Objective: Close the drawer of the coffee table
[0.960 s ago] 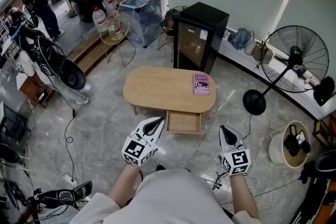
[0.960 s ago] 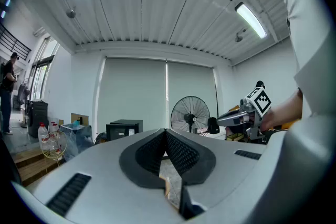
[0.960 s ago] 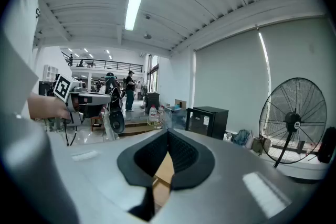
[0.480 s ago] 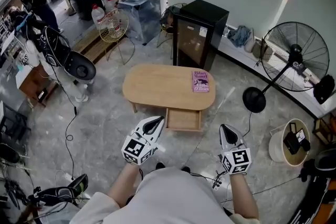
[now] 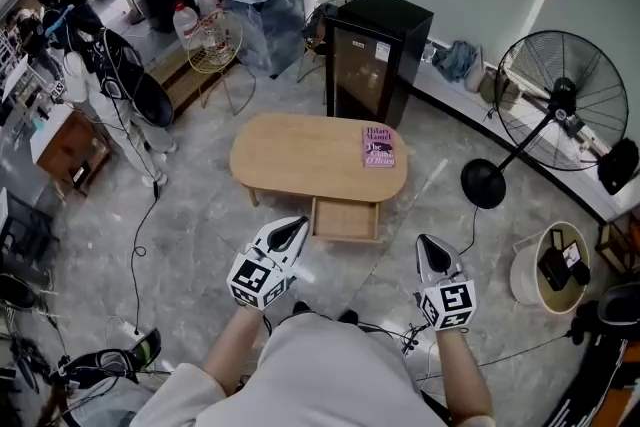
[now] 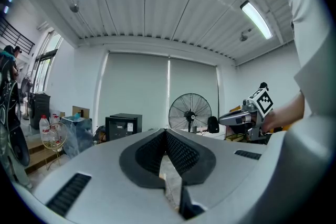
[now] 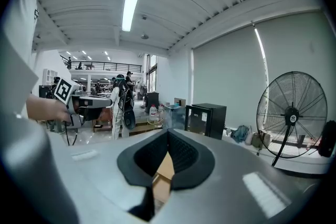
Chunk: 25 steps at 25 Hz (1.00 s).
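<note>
Grey marbled floor [image 5: 200, 225] surrounds the oval light-wood counter [image 5: 300, 160], whose shallow wooden drawer [image 5: 345, 220] juts open from its near side, below a pink paperback book [image 5: 379, 146]; the closing push looks not yet begun. The left gripper [image 5: 296, 225] and right gripper [image 5: 428, 244] hover on the drawer's near side, jaws clenched and empty. Compared with a second ago, the counter sits slightly higher in the head view, with the drawer no further in.

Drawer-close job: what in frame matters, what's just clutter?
Job:
coffee table
its open drawer
left gripper and right gripper, both shut, empty, short of the drawer

Lying about:
pink book on the tabletop
black cabinet
floor fan
white bucket
</note>
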Tool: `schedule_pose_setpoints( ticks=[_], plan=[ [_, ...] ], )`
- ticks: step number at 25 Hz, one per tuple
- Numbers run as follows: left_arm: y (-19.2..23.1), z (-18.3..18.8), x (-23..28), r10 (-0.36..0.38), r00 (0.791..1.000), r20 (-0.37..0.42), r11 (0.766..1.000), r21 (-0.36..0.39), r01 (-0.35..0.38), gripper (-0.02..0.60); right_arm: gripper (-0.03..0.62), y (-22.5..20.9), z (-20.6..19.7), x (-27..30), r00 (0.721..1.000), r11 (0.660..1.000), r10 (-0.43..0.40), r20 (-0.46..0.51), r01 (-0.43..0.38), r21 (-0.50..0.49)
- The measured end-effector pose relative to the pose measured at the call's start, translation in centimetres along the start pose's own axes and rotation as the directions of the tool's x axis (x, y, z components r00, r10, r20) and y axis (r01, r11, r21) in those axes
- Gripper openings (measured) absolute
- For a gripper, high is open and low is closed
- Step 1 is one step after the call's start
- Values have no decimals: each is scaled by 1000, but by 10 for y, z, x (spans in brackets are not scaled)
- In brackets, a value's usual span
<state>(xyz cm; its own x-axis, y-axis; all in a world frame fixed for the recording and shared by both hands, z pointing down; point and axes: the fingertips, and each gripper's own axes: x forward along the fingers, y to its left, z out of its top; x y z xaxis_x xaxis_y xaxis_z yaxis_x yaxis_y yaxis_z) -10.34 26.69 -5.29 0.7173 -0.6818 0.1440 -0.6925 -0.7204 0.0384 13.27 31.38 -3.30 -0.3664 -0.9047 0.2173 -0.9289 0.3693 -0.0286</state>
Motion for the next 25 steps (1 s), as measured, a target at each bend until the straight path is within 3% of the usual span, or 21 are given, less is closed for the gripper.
schedule_pose_setpoints(
  ticks=[15,25],
  plan=[
    [-40,-14,6,48,998,-27,999,-23,-49,8,11,-22,-19,-20,998,998,57,-14,-57,-16],
    [-14,-26,24,55,998,-43,997,-54,-57,8,11,-21,-30,7,997,997,62,-51,-64,-43]
  ],
)
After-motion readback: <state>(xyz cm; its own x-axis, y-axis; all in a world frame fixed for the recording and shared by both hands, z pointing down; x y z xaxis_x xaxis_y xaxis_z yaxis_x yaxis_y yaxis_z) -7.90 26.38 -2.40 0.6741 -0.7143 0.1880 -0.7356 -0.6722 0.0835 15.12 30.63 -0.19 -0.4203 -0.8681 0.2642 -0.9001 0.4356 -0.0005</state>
